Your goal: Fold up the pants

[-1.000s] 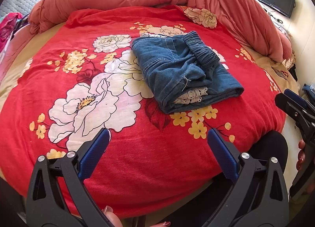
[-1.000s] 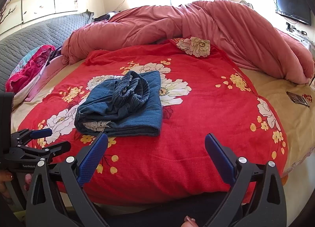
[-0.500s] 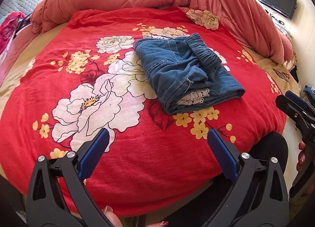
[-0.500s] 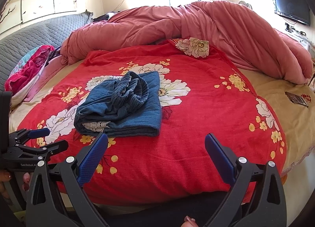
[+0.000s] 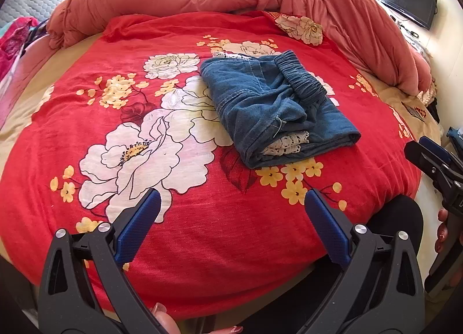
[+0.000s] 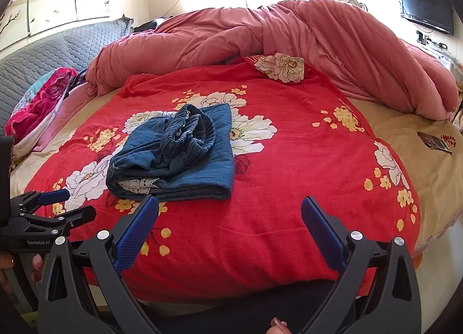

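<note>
Blue denim pants (image 5: 277,108) lie folded into a thick bundle on the red floral blanket (image 5: 179,218), elastic waistband on top and white lace trim showing at the near edge. In the right wrist view the same pants (image 6: 176,160) sit left of centre. My left gripper (image 5: 231,212) is open and empty, held back over the blanket's near edge, well short of the pants. My right gripper (image 6: 230,218) is also open and empty, just in front of the bundle's near edge. Each gripper appears at the side of the other's view, the right gripper (image 5: 434,160) and the left gripper (image 6: 55,203).
A rumpled pink duvet (image 6: 289,32) is heaped along the back and right of the round bed. Pink clothing (image 6: 40,102) lies at the left by a grey quilted headboard. A wall TV (image 6: 425,6) hangs at the right. A dark small item (image 6: 434,142) rests on the beige sheet.
Both grippers have drawn slightly back and shifted view a little; the pants stay folded in place. Both grippers remain open.
</note>
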Tool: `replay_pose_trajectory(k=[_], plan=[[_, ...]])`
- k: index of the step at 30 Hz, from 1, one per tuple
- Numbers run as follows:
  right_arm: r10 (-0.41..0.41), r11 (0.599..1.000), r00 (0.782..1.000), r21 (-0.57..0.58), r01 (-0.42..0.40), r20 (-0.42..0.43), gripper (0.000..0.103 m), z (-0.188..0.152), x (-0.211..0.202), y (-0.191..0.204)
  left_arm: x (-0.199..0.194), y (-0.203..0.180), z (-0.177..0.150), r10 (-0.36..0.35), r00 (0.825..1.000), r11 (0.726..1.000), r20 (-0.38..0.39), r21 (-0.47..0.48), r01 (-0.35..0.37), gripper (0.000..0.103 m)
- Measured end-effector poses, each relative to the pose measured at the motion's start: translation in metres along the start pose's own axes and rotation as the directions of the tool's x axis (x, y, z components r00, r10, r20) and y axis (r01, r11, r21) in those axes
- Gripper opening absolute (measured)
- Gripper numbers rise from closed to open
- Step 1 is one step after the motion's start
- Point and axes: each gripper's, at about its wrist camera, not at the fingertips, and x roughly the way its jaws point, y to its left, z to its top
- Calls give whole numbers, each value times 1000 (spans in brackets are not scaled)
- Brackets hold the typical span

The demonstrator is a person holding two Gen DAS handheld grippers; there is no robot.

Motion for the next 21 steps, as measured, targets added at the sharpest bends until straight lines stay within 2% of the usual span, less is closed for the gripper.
replay_pose_trajectory(k=[21], plan=[[-14, 1000, 1000, 8, 14, -13, 98, -2, 4, 2, 1, 1, 0, 13, 1000, 1000, -9, -2, -13, 94]])
